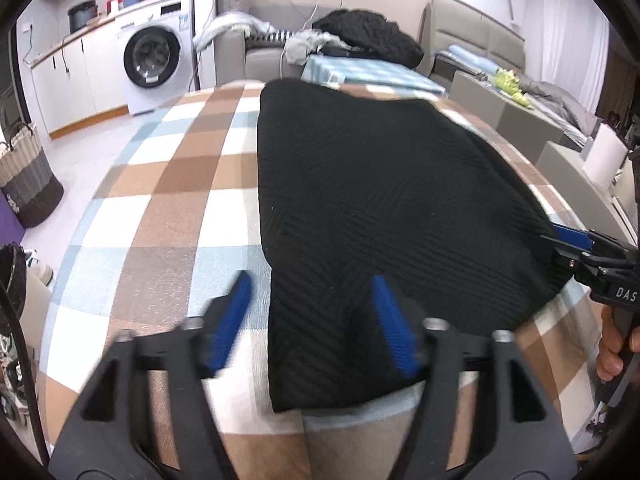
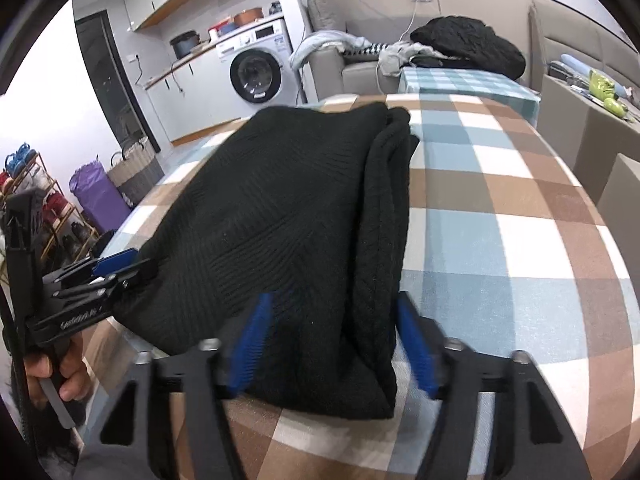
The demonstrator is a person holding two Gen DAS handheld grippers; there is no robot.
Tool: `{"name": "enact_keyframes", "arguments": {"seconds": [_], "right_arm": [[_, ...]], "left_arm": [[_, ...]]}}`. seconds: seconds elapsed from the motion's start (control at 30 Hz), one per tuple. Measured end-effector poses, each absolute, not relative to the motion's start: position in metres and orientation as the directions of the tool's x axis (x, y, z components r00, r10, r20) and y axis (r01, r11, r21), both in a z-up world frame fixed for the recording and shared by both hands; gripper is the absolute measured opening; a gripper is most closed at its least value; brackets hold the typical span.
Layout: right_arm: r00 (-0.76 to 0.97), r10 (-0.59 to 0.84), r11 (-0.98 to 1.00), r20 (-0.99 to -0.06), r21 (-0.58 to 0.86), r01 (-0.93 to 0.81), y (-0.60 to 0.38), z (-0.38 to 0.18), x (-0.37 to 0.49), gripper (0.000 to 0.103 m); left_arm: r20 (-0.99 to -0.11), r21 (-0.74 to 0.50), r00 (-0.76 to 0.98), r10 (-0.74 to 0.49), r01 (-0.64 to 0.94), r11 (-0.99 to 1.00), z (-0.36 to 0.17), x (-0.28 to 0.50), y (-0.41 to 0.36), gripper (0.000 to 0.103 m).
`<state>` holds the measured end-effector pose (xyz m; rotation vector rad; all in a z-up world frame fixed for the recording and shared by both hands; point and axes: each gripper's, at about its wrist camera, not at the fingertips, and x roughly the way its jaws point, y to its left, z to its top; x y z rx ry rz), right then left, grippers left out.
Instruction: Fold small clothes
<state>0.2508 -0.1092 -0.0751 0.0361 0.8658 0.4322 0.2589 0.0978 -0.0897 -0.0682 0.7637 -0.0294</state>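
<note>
A black ribbed knit garment (image 1: 380,200) lies folded lengthwise on the checkered tablecloth (image 1: 172,200); it also shows in the right wrist view (image 2: 288,216), with a doubled fold along its right side. My left gripper (image 1: 312,320) is open, its blue pads straddling the garment's near left corner, just above the cloth. My right gripper (image 2: 336,340) is open, straddling the near right corner. Each gripper shows in the other's view: the right one at the far right (image 1: 576,252), the left one at the far left (image 2: 116,268).
A second table with a blue checked cloth (image 1: 372,72) stands beyond, with a sofa holding a pile of dark clothes (image 1: 372,36). A washing machine (image 1: 156,60) and a woven basket (image 1: 28,180) stand at the left. Grey chairs (image 2: 580,120) are at the right.
</note>
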Motion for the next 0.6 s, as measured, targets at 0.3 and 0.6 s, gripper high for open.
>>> {"name": "enact_keyframes", "arguments": {"seconds": [0.3, 0.6], "right_arm": [[0.615, 0.445, 0.87, -0.651, 0.152, -0.469, -0.106, -0.046, 0.214, 0.103], [0.666, 0.492, 0.854, -0.561, 0.161, -0.495, -0.113, -0.042, 0.18, 0.103]], "left_arm": [[-0.64, -0.078, 0.766, -0.068, 0.023, 0.997, -0.073, 0.223, 0.094, 0.097], [-0.567, -0.104, 0.821, -0.062, 0.004, 0.995, -0.063, 0.177, 0.101, 0.102]]}}
